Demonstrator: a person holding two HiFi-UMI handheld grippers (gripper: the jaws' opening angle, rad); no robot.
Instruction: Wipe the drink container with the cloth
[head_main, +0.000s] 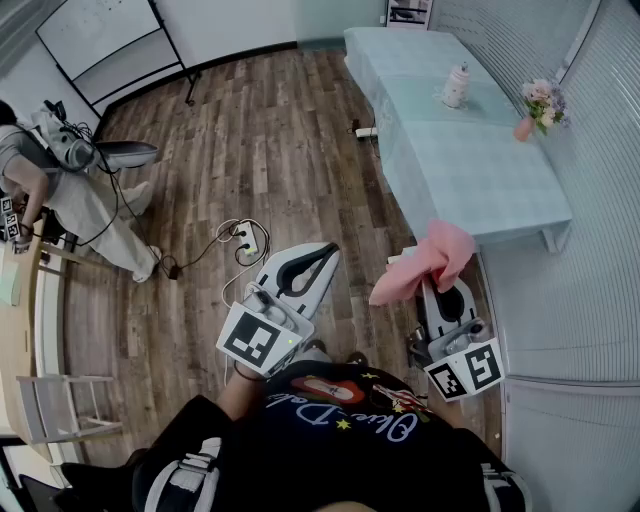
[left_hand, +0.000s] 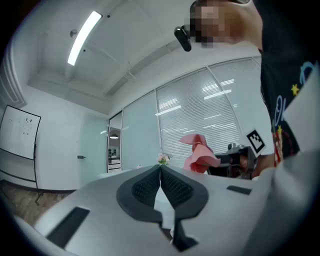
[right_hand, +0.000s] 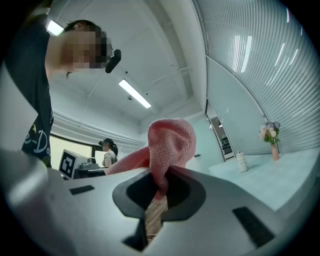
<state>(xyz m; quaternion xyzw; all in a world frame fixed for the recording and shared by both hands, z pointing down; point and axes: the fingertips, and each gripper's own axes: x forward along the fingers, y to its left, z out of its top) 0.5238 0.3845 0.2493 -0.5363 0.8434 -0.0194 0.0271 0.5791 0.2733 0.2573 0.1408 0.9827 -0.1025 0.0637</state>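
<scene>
Gripping the pink cloth (head_main: 425, 262), the right gripper (head_main: 433, 287) hangs well apart from the table (head_main: 470, 170) and bottle (head_main: 456, 85) — the left gripper (left_hand: 160, 168) is clenched, jaws touching.

**Pink on pale blue**

A pink cloth (head_main: 425, 262) shows against the pale blue checked counter (head_main: 480, 190), which bears a white drink container (head_main: 456, 86). The floor (head_main: 250, 130) is brown wood plank. The left gripper (left_hand: 160, 172) and right gripper (right_hand: 157, 195) are grey-white with black-and-white square markers.
</scene>
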